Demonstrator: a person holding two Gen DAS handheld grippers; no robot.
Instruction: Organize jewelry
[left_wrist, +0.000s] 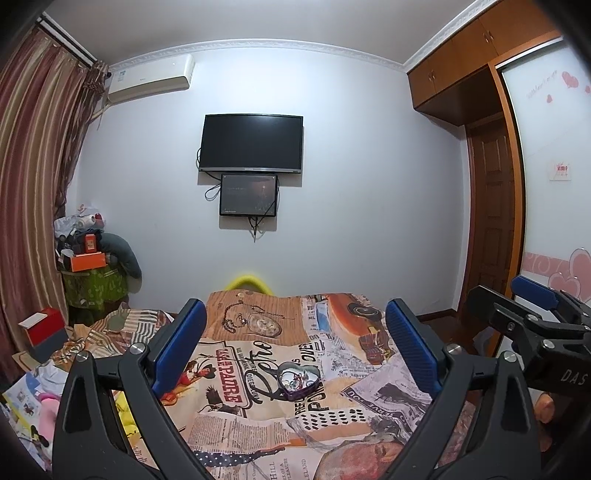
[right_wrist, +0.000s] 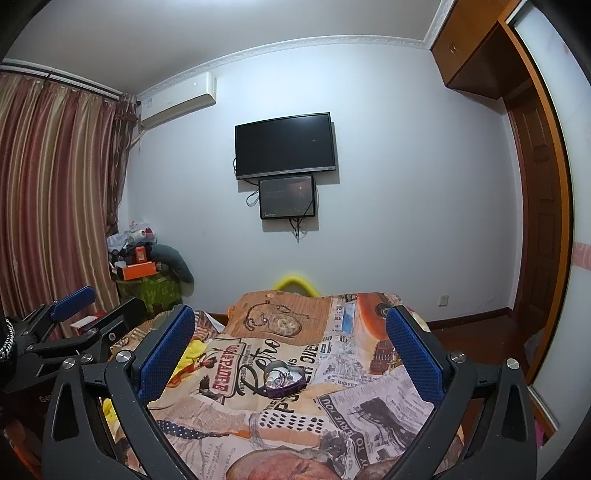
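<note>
One heart-shaped tin (left_wrist: 298, 384) at 6 o'clock on the bedspread (left_wrist: 258, 373), small jewelry pieces inside, too small to count. Two grippers: left gripper (left_wrist: 295, 343), right gripper (right_wrist: 291, 347), each with two blue-padded fingers, both spread wide. Two dark screens at 12 o'clock: one TV (left_wrist: 252, 143), one smaller monitor (left_wrist: 248, 195). One air conditioner (left_wrist: 151, 79) at 11. Two orange boxes (left_wrist: 87, 254) at 9.
</note>
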